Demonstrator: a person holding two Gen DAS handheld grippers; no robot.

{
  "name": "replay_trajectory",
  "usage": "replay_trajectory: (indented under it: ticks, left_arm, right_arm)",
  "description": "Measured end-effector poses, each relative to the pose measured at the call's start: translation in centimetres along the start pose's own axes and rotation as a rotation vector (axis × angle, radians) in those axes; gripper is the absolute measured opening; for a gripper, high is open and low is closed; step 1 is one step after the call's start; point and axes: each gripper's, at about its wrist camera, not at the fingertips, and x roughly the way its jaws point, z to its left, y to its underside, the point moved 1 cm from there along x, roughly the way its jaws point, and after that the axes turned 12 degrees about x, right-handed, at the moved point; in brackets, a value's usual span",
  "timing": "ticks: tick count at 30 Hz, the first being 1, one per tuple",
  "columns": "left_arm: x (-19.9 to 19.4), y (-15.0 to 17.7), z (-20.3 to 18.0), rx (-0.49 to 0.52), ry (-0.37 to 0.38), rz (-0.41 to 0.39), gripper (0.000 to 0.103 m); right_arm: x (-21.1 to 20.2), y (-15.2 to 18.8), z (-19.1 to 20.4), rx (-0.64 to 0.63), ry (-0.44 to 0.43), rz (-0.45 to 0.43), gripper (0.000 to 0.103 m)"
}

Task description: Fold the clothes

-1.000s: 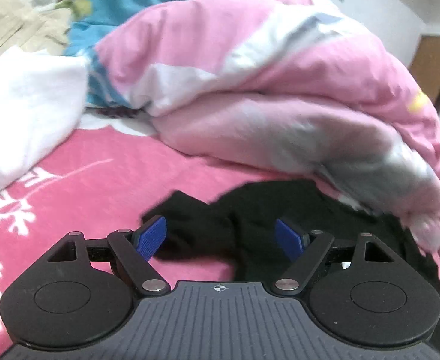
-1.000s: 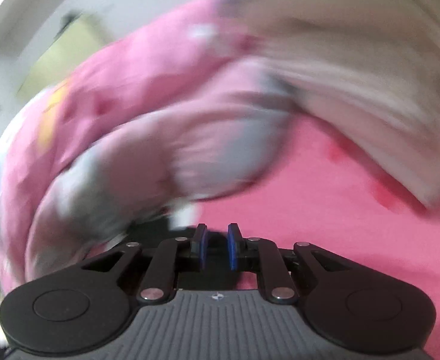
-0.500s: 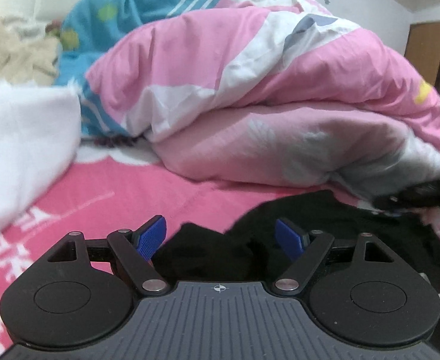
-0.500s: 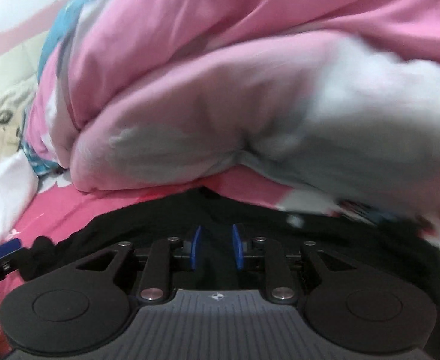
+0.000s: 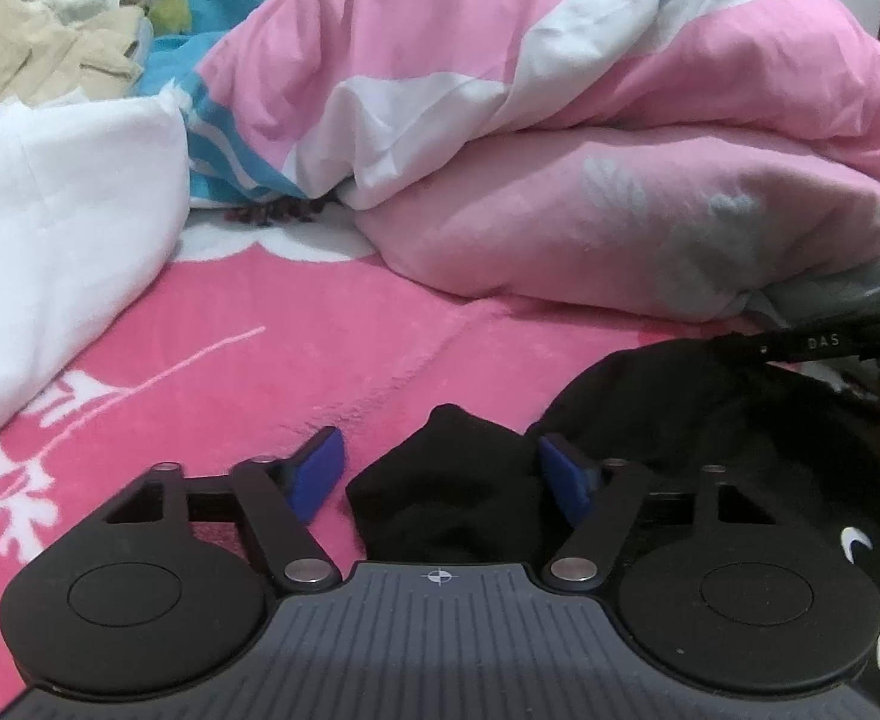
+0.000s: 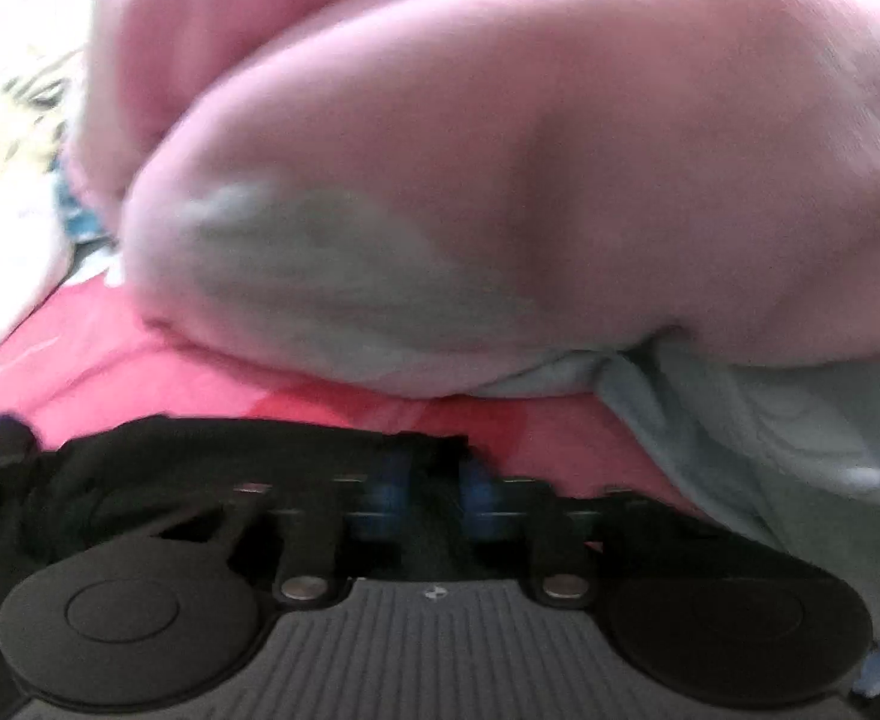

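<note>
On fleecy pink blanket, crumpled black garment

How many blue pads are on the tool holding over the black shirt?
2. One blue pad sits left of the black shirt sleeve, over the pink sheet; the other blue pad sits at its right edge. None look hidden.

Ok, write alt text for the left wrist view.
The left gripper, its jaws just narrowed, straddles a corner of a black garment on a pink sheet. A pink duvet is heaped behind, a white cloth at left.
</note>
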Motion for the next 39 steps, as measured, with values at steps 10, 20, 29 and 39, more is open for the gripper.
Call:
replay_trajectory:
  ticks: [10,20,29,39]
  left_arm:
    - [-0.4,-0.1,0.5,-0.026,-0.001,-0.033,0.040]
    - [-0.9,0.0,4.5,-0.255,0.003,-0.065,0.038]
    - [-2.3,0.5,10.5,-0.498,-0.100,-0.078,0.040]
    - [-2.4,0.7,12.1,-0.512,-0.007,-0.061,0.046]
  right_arm:
    - [1.3,1.9,0.3,0.049,0.073,-0.178,0.003]
    - [-4.4,1.0,0.2,0.209,0.159,-0.216,0.043]
    - [-6.9,2.7,11.0,0.011,-0.139,-0.075,0.042]
    - [-2.3,4.6,18.7,-0.187,-0.254,0.131,0.008]
